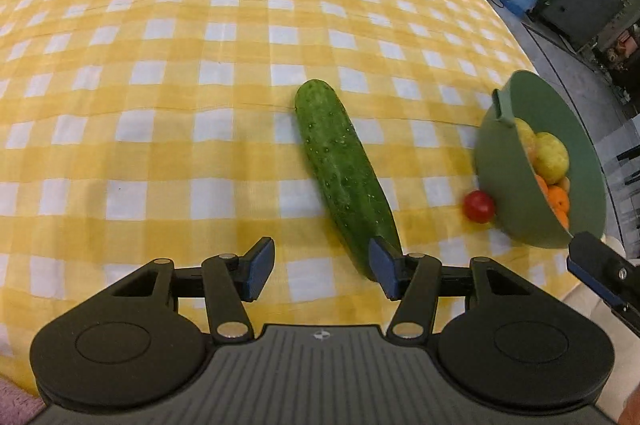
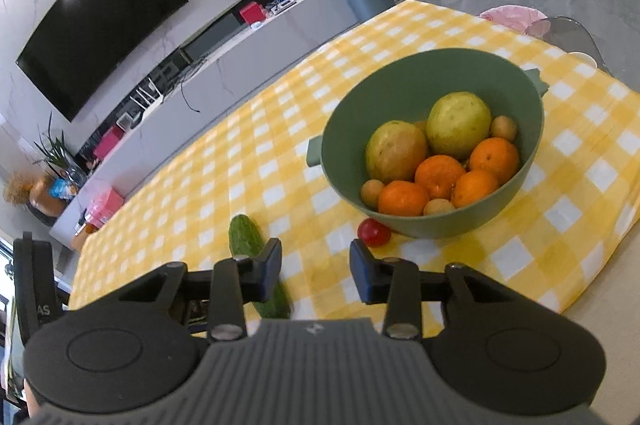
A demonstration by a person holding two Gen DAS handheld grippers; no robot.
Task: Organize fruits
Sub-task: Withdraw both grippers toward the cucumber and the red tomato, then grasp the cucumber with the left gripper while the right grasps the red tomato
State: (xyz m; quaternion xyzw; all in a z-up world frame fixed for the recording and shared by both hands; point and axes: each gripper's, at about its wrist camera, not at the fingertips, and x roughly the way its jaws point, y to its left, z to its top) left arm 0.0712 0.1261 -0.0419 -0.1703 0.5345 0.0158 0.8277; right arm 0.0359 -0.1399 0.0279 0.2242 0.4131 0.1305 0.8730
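Note:
A long green cucumber (image 1: 340, 169) lies on the yellow checked tablecloth (image 1: 160, 105), its near end just beyond the right finger of my open, empty left gripper (image 1: 322, 271). A small red tomato (image 1: 479, 206) sits against the green bowl (image 1: 500, 161), which holds oranges, two yellow-green fruits and small tan fruits. In the right wrist view my right gripper (image 2: 316, 273) is open and empty above the cloth, with the cucumber (image 2: 256, 257) under its left finger, the tomato (image 2: 374, 232) just ahead and the bowl (image 2: 348, 133) beyond.
The table's right edge (image 2: 600, 305) is close to the bowl. A pink item (image 2: 512, 15) and a clear chair stand past the far corner. A TV, a cabinet, a bin and plants line the room behind. My right gripper's finger (image 1: 600, 265) shows in the left view.

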